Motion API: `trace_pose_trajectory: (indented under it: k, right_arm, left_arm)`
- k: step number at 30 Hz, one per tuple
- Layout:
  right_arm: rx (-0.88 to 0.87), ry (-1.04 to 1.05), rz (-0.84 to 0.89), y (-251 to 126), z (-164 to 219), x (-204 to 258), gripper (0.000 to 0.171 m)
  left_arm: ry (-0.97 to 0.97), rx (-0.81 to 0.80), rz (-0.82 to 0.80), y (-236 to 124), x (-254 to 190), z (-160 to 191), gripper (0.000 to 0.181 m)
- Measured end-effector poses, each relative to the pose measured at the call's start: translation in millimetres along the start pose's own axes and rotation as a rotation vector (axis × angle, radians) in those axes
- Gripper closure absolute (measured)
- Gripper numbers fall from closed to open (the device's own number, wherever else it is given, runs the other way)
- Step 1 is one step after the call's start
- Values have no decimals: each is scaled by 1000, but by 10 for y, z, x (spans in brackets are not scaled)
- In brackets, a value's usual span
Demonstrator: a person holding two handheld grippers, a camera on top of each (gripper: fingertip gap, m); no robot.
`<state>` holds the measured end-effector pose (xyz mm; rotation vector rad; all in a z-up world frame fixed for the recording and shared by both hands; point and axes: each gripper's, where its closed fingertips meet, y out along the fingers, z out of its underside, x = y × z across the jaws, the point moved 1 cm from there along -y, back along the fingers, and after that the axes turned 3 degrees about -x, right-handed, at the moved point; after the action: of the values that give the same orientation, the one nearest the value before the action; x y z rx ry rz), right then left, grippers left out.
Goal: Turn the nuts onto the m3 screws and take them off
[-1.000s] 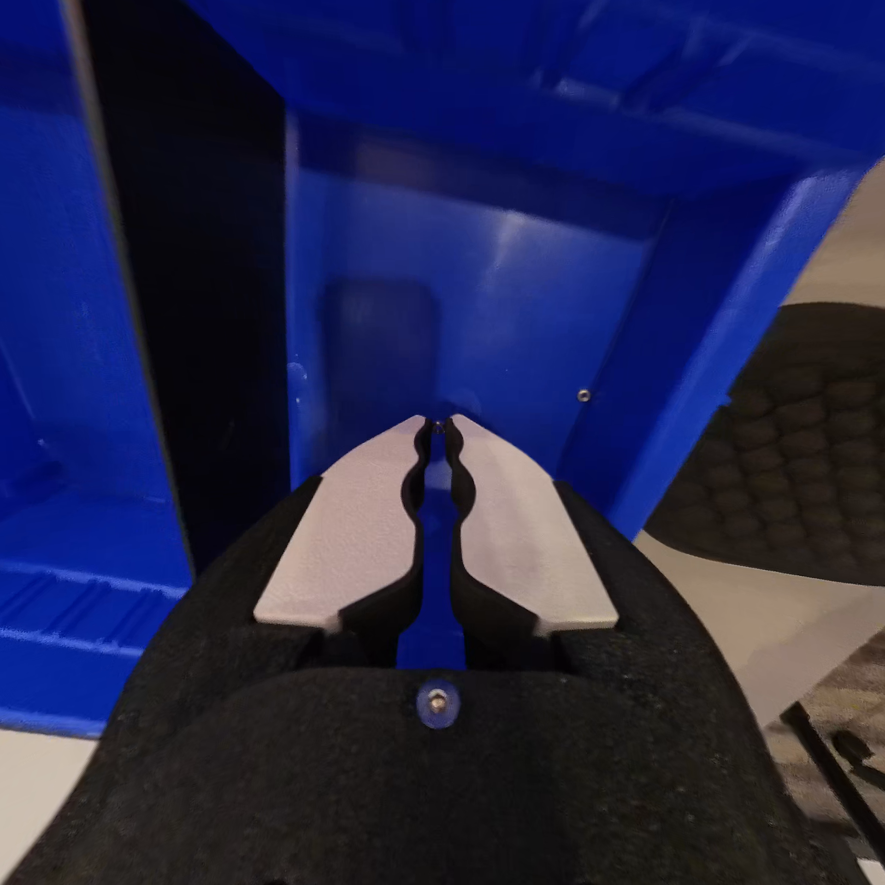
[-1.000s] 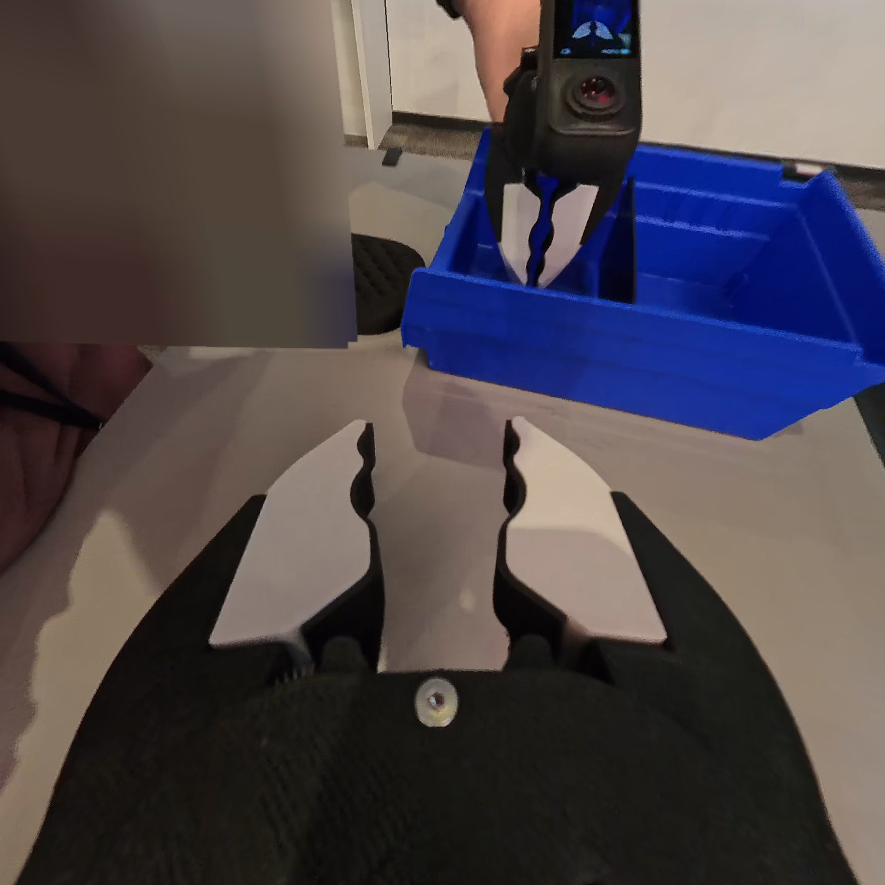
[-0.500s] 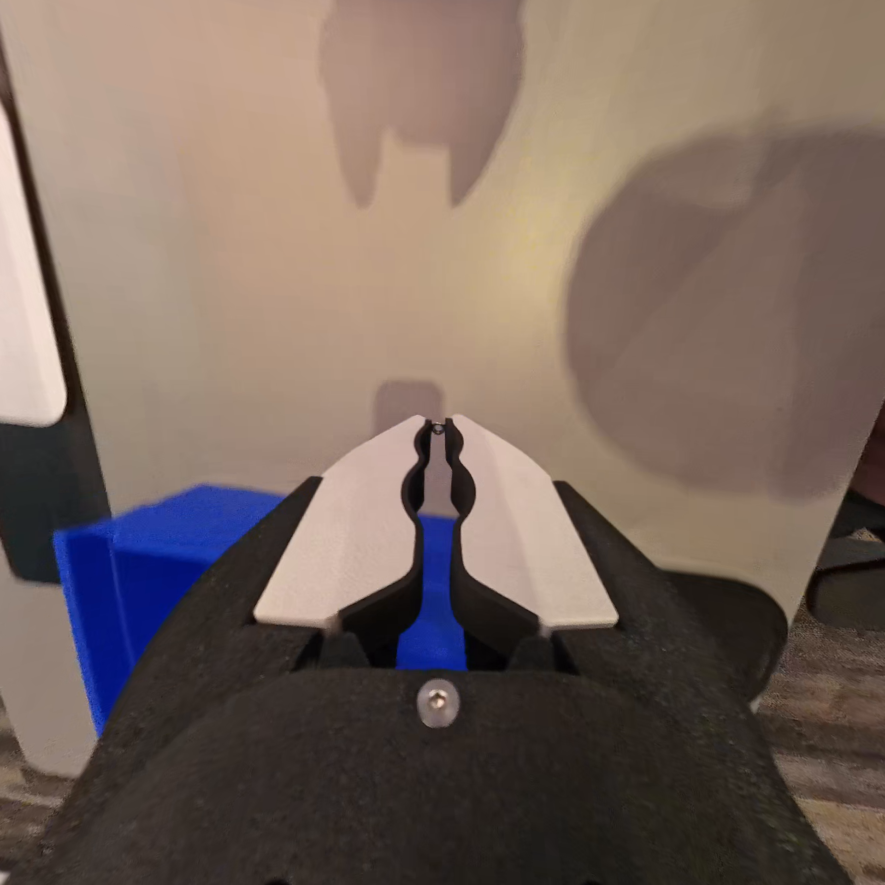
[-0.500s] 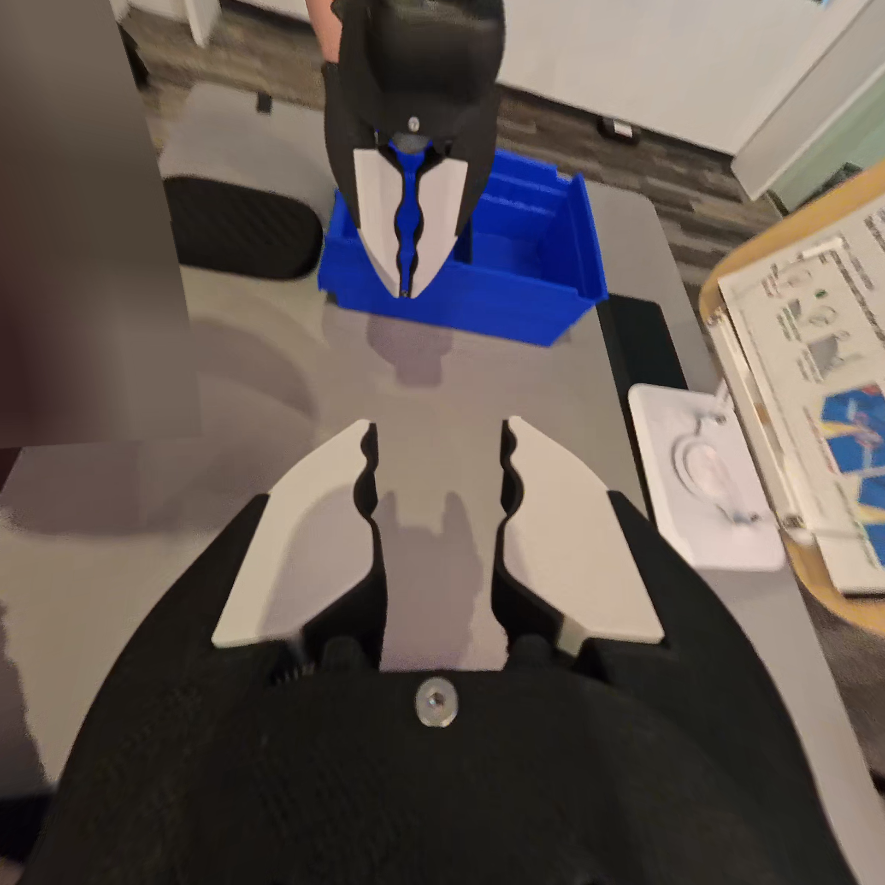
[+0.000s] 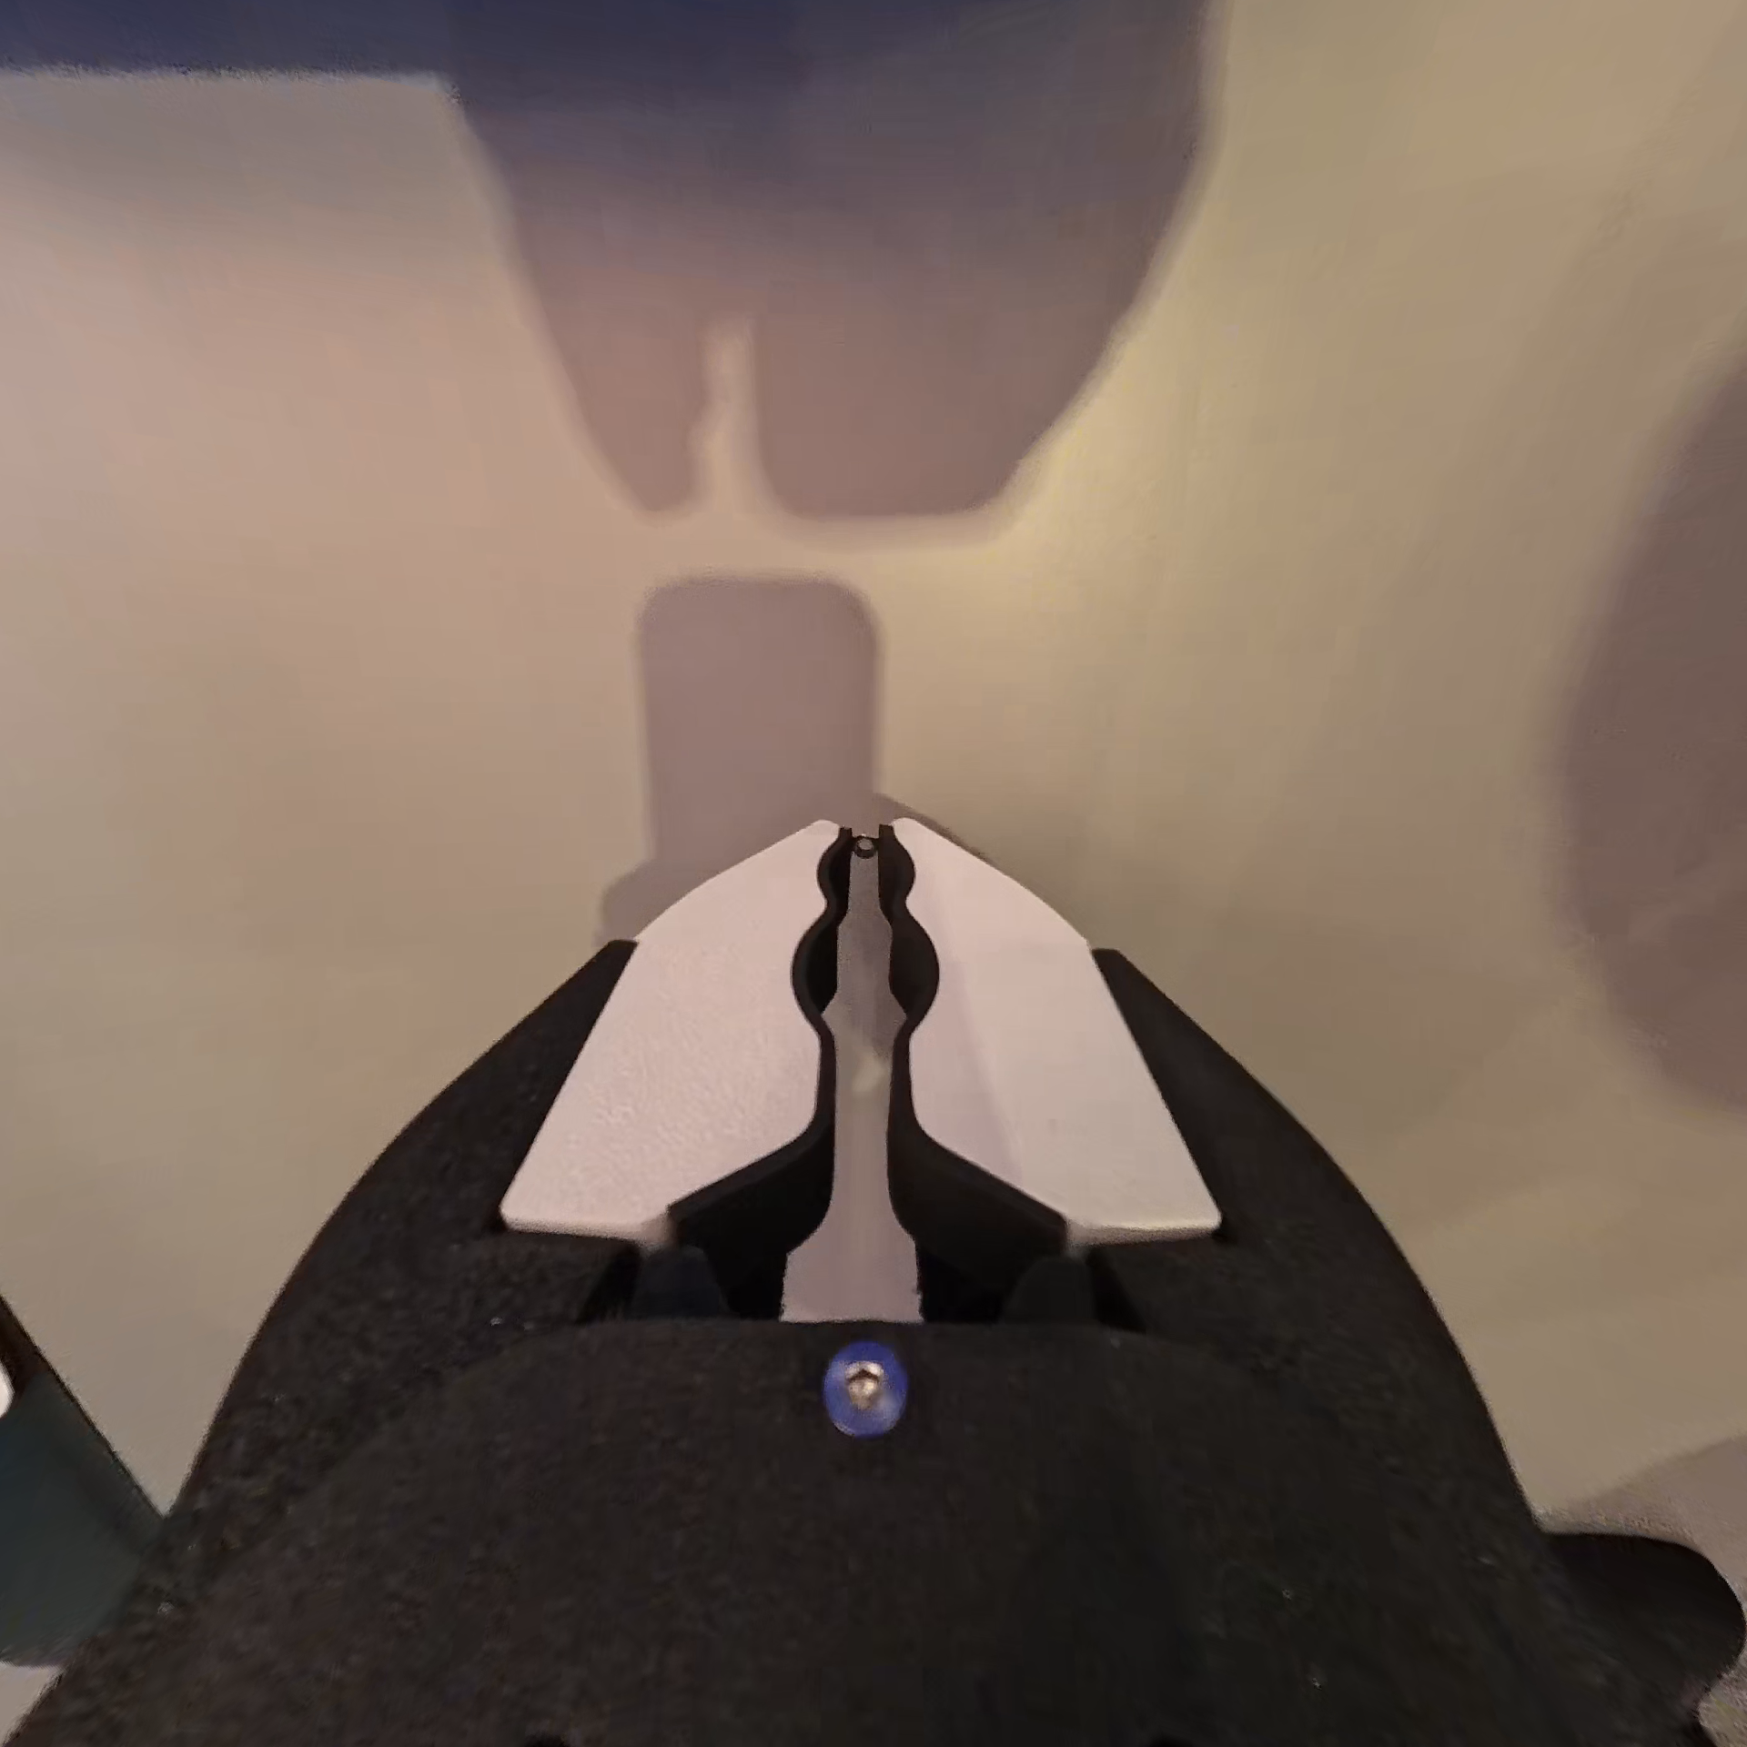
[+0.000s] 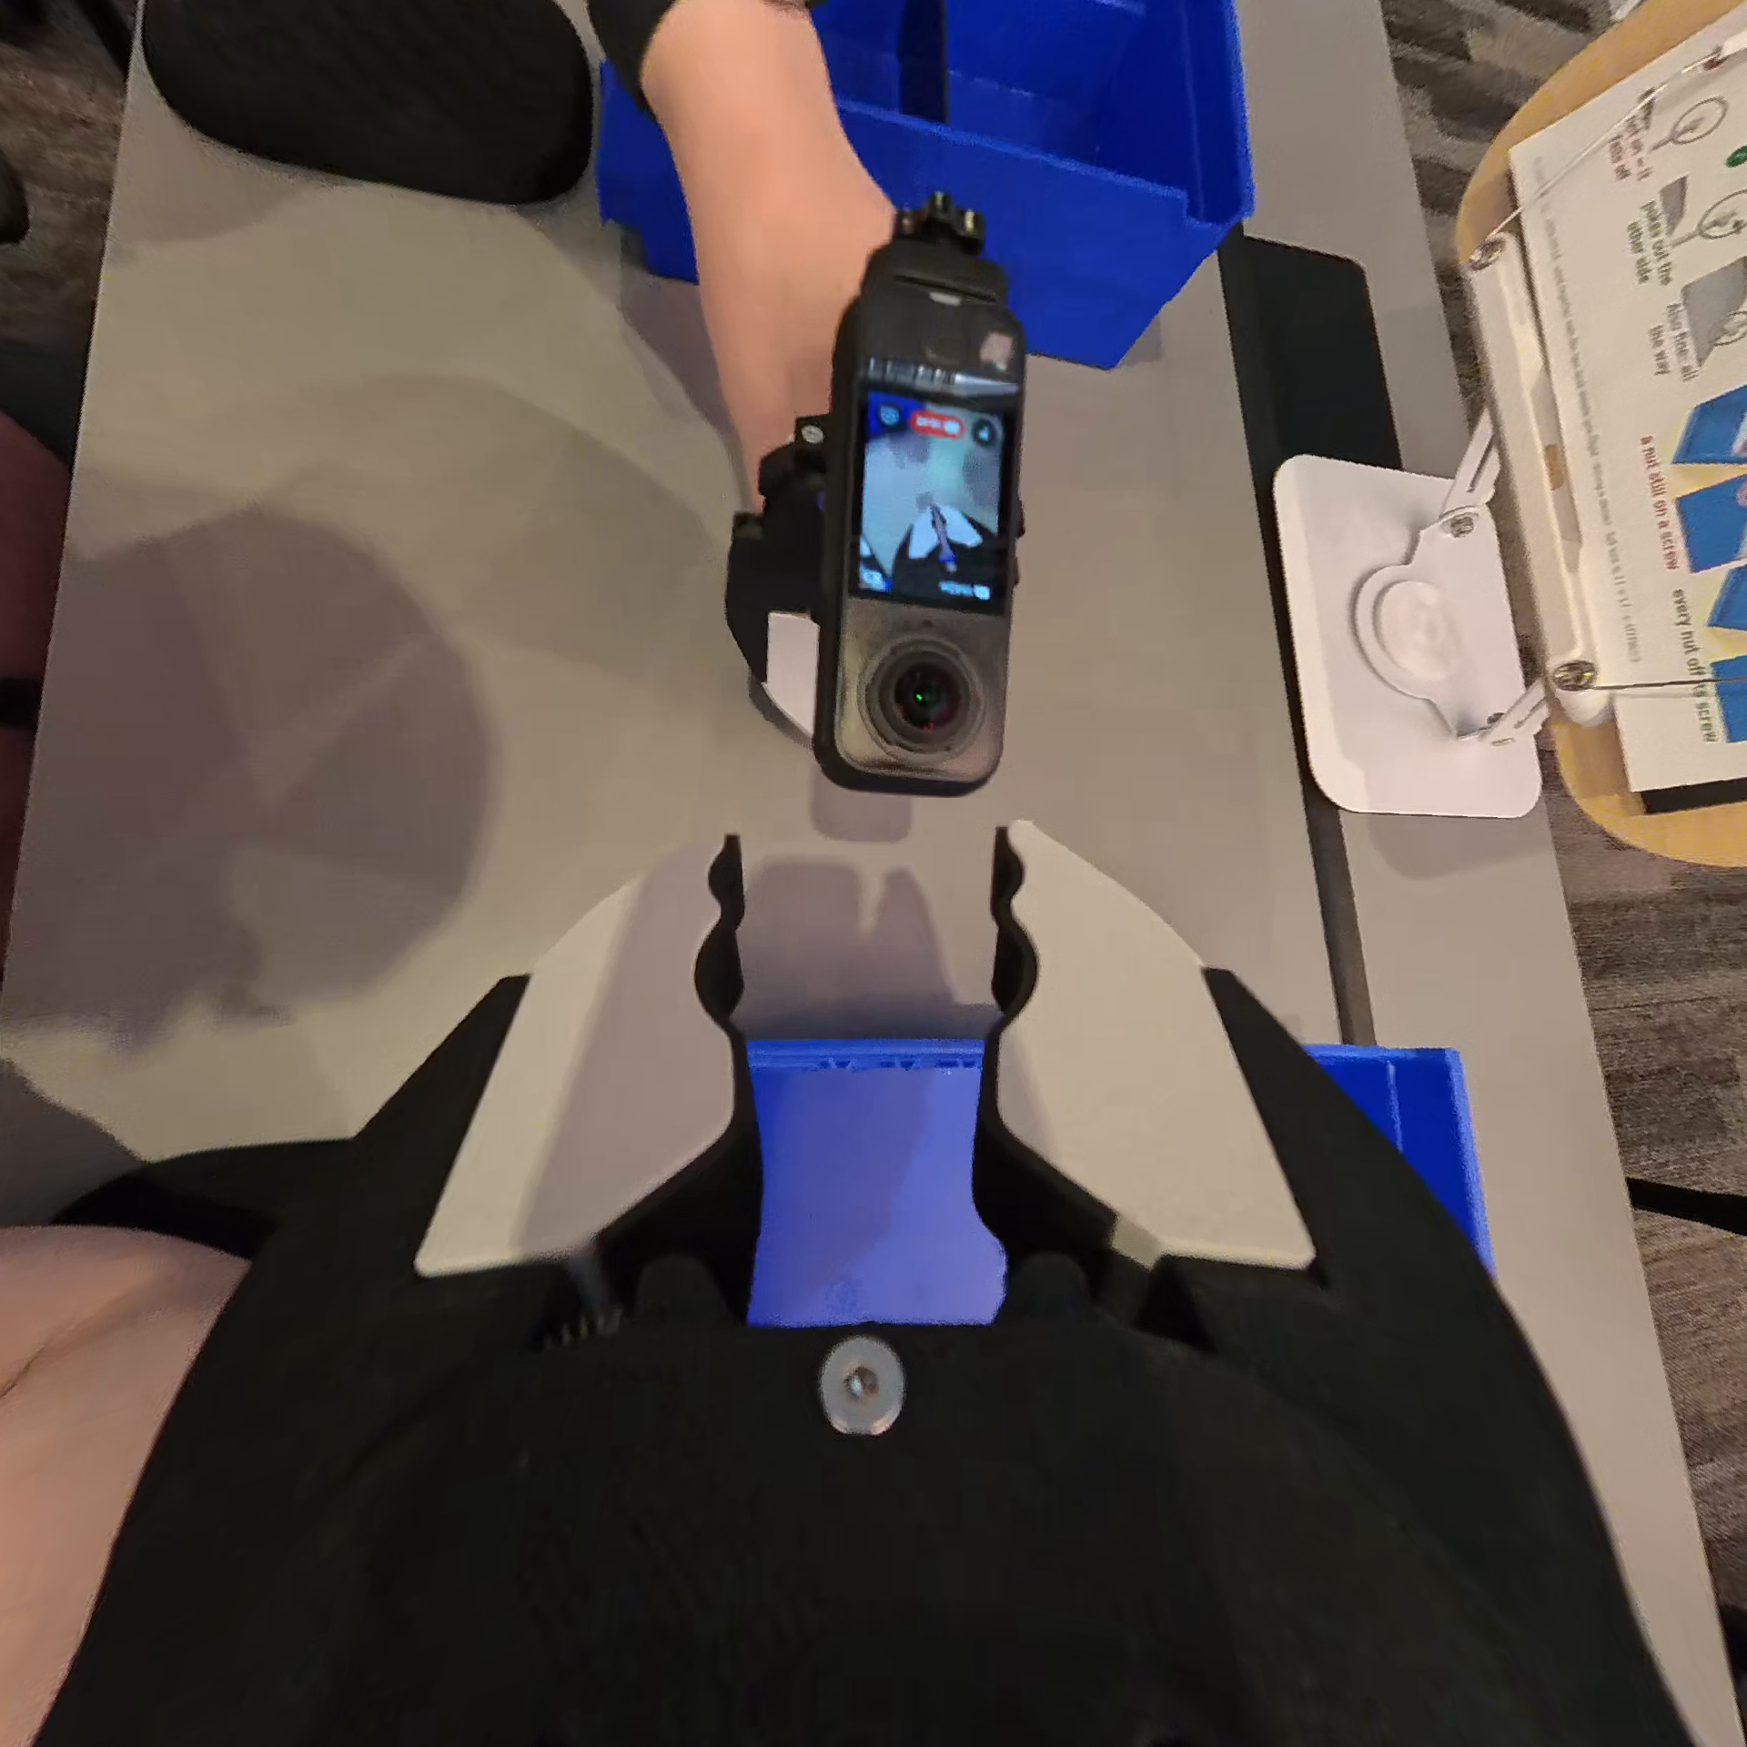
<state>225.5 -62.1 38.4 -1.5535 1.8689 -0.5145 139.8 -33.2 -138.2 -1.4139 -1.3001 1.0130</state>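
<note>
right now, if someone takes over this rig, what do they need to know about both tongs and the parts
Left tongs: shut on a tiny nut pinched at the very tips, held over the bare grey table.
Right tongs: open, empty, above the table with a small blue bin under them.
Large blue bin: at the far end of the table.
Screws: none visible in either view.
Done: one nut picked up.
Left: get a screw into the right tongs, turn the nut on, then take it off.
</note>
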Motion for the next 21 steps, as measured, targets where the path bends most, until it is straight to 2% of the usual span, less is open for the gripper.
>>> trace_pose_trajectory:
  k: [18, 21]
  right_arm:
    - [30, -1, -32, 0, 98, 43, 119]
    - [29, -4, -33, 7, 90, 44, 117]
  left_arm:
    - [1, 53, 9, 154, 72, 22, 176]
    - [-15, 47, 9, 146, 84, 27, 162]
